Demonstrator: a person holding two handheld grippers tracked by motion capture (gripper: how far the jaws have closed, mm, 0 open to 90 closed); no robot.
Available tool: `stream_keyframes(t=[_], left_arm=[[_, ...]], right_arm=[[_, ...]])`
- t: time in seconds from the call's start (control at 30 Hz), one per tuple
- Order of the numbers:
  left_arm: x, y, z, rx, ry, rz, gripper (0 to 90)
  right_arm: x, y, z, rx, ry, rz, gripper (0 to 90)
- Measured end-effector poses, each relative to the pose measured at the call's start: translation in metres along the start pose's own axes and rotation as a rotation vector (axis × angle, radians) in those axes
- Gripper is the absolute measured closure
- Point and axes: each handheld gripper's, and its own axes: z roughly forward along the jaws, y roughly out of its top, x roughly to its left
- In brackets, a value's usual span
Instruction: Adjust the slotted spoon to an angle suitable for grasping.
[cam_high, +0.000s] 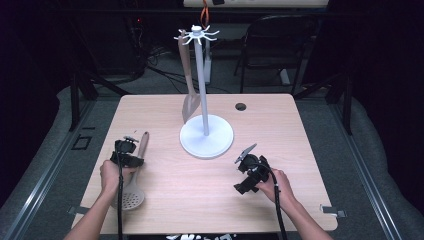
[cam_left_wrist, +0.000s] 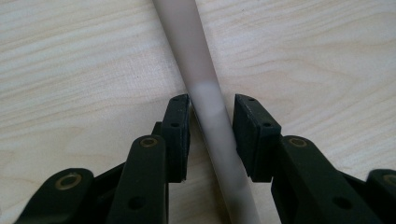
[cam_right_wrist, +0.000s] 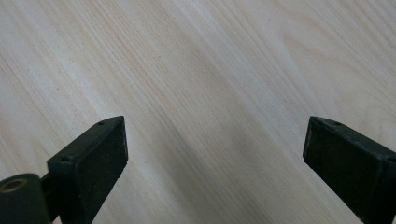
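Observation:
A skimmer lies flat at the table's left, its wooden handle (cam_high: 143, 142) pointing away from me and its perforated head (cam_high: 132, 198) near the front edge. My left gripper (cam_high: 131, 156) is down over that handle. In the left gripper view its jaws (cam_left_wrist: 211, 100) straddle the pale handle (cam_left_wrist: 205, 102) with a thin gap on each side, so it is open. My right gripper (cam_high: 246, 176) hovers over bare wood at the front right, and its jaws (cam_right_wrist: 215, 126) stand wide open with nothing between them.
A white utensil stand (cam_high: 205, 136) with a round base and a ring of hooks (cam_high: 197, 34) on top rises at the table's middle. A spatula (cam_high: 189, 95) hangs from a left hook. A small round hole (cam_high: 240, 106) lies at the back right of the table.

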Motion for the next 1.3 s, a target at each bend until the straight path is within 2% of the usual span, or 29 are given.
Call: stream_keyframes(t=[0.07, 0.3, 0.43, 0.47, 0.6, 0.97, 1.3], left_arm=[[0.001, 0.002, 0.001, 0.004, 0.002, -0.005, 67.7], [0.003, 0.002, 0.0, -0.018, -0.055, -0.03, 71.2], [0.002, 0.001, -0.009, -0.068, -0.058, -0.027, 72.8], [0.002, 0.001, -0.009, -0.068, -0.058, -0.027, 73.4], [0.004, -0.002, -0.021, -0.157, -0.085, -0.043, 75.6], [0.007, -0.006, -0.038, -0.31, -0.108, -0.031, 76.2], [0.0, -0.006, -0.047, -0.378, -0.103, -0.006, 76.2]], right_arm=[[0.0, 0.0, 0.0, 0.007, -0.002, -0.007, 6.2], [0.0, 0.0, 0.0, 0.013, 0.003, -0.013, 6.2], [-0.001, 0.0, 0.0, 0.009, 0.001, -0.007, 6.3], [-0.001, 0.0, 0.0, 0.009, 0.001, -0.007, 6.3], [0.0, 0.0, 0.0, 0.011, 0.003, -0.012, 6.3], [0.0, 0.0, 0.001, 0.017, 0.003, -0.011, 6.3], [0.0, 0.0, 0.001, 0.017, 0.0, -0.01, 6.3]])
